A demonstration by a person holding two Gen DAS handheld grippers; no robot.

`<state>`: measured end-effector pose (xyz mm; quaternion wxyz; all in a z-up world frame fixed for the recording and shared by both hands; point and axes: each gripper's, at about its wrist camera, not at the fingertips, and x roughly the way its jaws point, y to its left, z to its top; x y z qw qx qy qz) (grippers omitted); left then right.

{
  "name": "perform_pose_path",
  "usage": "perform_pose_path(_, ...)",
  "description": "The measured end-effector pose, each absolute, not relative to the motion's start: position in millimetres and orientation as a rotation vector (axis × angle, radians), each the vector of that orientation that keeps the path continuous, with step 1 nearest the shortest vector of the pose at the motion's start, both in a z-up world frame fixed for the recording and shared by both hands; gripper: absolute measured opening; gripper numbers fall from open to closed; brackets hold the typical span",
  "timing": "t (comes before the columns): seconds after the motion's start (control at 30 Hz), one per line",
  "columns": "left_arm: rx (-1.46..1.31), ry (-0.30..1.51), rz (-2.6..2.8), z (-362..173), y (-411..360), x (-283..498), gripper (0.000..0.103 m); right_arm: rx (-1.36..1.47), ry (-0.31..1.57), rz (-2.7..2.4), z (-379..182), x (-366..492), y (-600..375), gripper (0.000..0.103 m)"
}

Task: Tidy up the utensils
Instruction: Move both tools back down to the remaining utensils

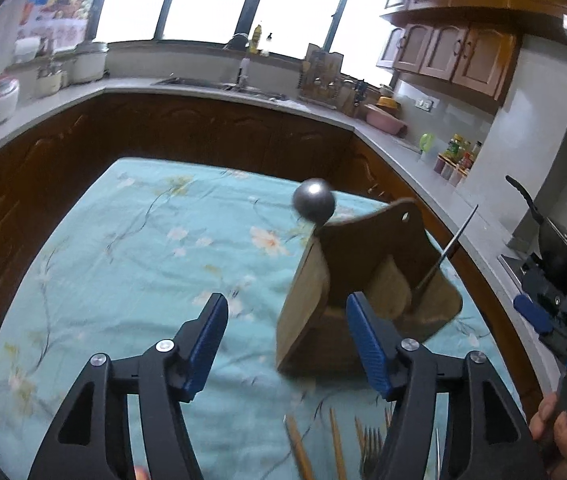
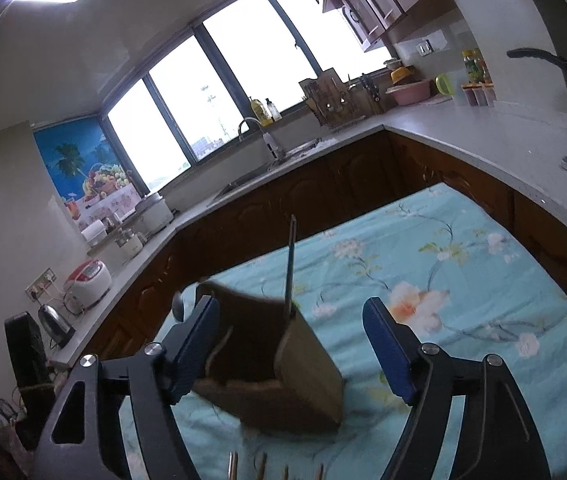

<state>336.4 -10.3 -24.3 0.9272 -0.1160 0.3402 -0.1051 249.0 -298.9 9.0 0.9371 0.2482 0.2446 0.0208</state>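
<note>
Just ahead of my two empty, wide-open grippers, left (image 1: pixel 286 342) and right (image 2: pixel 291 346), stands the wooden utensil holder (image 1: pixel 363 292); a careless nudge could tip it, spilling ladle (image 1: pixel 314 201).

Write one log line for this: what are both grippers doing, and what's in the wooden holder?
left gripper: open, empty | right gripper: open, empty | wooden utensil holder: ladle, thin utensil inside | chopsticks: on tablecloth

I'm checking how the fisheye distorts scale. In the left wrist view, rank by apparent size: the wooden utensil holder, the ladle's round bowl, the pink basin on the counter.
1. wooden utensil holder, by far the largest.
2. ladle's round bowl.
3. pink basin.
The last two look close in size; the basin sits much farther from the camera, so its true size is unsure.
</note>
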Motion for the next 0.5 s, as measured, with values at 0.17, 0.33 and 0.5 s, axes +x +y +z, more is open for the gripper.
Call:
perform_pose_path(0.17, -0.258, 0.740, -0.202, -29, 3, 303, 0.062, 0.507, 0.552, 0.044, -4, 220, -295, 0.078)
perform_pose_path(0.33, -0.278, 0.783, -0.194, -33, 12, 273, 0.062, 0.504, 0.600, 0.026, -17, 190, -292, 0.078)
perform_pose_path(0.5, -0.277, 0.811, -0.193, -35, 15, 251, 0.062, 0.500, 0.631, 0.011, -27, 166, -289, 0.078)
